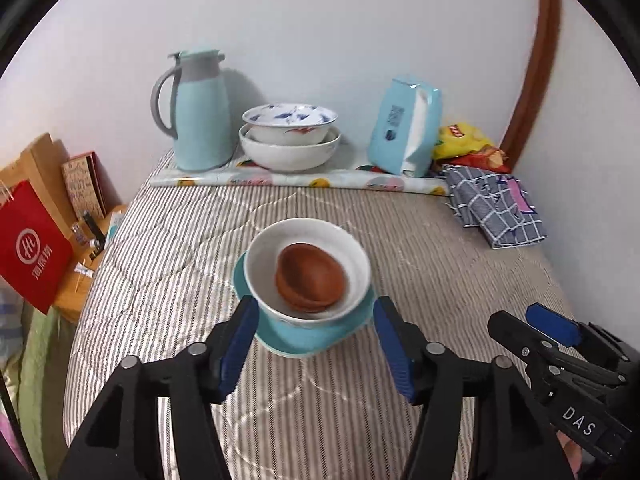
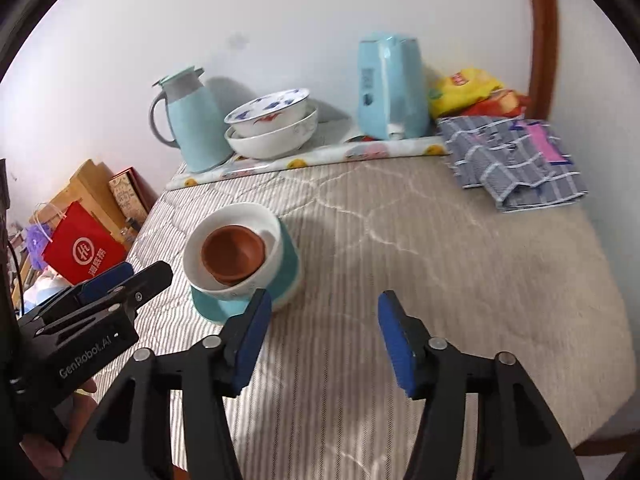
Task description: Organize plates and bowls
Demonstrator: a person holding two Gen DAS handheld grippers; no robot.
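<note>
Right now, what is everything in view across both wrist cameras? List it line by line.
brown bowls: two, nested inside the white-and-teal bowl.
white-and-teal bowl: one, on the teal plate, centre.
teal plate: one, on the striped quilt.
white bowls: two, stacked, blue-patterned on top, back.
jug: one, pale blue, grey handle, back left.
tissue pack: one, light blue, back right.
snack bag: one, yellow, corner.
checked cloth: one, grey-blue, right.
red bag: one, left.
left tongs: open, flanking the bowl.
right tongs: open, empty.
</note>
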